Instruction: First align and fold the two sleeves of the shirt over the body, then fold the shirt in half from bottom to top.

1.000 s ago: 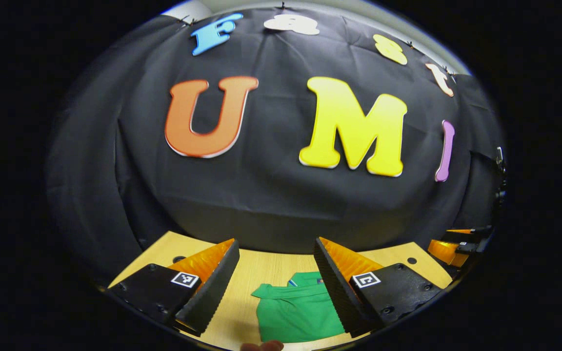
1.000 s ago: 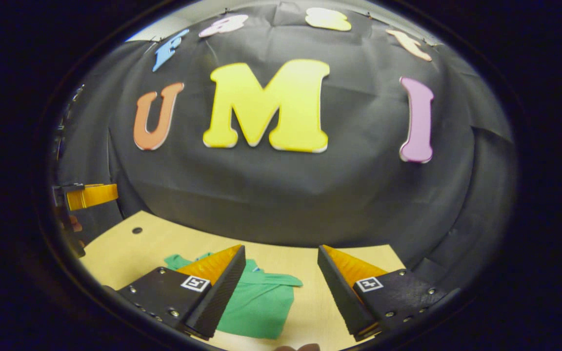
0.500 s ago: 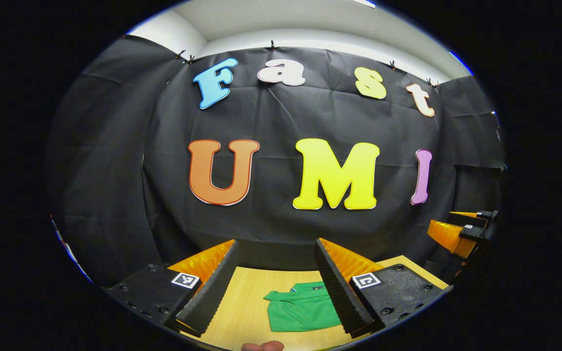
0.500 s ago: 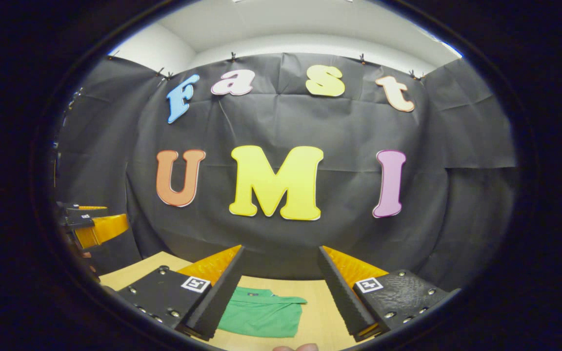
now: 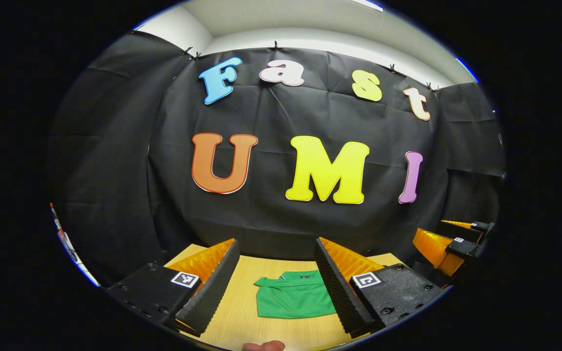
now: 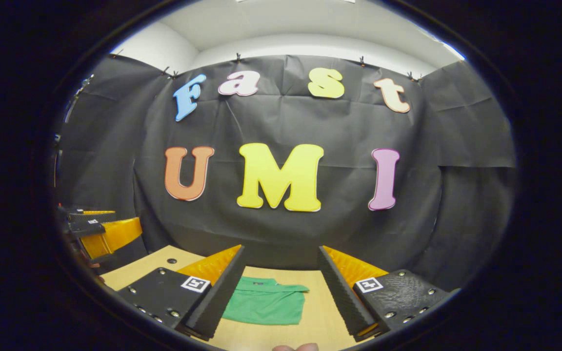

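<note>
Backdrop: black cloth wall behind, pale wooden surface (image 5: 242,312) below and ahead of me.
Shirt: green shirt (image 5: 294,298) lies flat on the surface, a compact folded rectangle, collar toward the wall, long axis running side to side.
Left tongs (image 5: 277,285): jaws wide apart, holding nothing, raised; shirt sits straight ahead.
Right tongs (image 6: 281,287): spread wide, empty; shirt lies ahead, slightly left.
Nearer: about even, I judge.

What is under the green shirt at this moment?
The green shirt lies folded on the light wooden table, which shows bare around it. Whatever sits beneath the cloth itself is covered. Both grippers, left and right, are open above it.
</note>
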`<state>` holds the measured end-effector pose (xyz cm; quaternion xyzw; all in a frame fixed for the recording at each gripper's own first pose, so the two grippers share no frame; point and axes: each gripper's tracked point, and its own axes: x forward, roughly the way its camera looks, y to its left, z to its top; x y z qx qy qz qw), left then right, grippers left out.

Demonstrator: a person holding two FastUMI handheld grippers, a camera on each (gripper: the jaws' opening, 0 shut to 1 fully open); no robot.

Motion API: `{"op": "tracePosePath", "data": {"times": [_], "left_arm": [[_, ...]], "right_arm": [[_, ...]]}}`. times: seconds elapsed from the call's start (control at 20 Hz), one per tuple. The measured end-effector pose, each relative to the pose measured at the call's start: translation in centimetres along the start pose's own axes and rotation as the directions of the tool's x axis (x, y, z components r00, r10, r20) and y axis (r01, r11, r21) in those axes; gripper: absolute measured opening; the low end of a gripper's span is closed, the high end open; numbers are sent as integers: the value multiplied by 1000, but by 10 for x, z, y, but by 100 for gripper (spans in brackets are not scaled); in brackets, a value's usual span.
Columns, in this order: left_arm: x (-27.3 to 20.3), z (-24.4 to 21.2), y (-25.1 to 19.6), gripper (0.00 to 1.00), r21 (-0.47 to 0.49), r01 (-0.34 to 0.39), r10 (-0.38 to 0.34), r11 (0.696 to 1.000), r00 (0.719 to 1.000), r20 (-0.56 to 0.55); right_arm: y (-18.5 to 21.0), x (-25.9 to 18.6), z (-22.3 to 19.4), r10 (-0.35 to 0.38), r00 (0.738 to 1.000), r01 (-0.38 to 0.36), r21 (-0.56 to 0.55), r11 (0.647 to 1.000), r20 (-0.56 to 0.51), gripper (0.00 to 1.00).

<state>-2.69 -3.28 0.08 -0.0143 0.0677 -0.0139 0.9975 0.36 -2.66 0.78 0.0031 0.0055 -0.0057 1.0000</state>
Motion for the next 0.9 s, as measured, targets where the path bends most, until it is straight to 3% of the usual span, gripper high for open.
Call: {"op": "tracePosePath", "data": {"times": [0.35,0.9], "left_arm": [[-3,4,-22,98,45,46,-47,998,999,17],[4,6,-17,98,57,27,-28,998,999,23]], "right_arm": [[1,-3,-7,9,1000,-9,0,1000,-6,93],[5,4,-12,12,1000,-12,-10,1000,-10,93]]}}
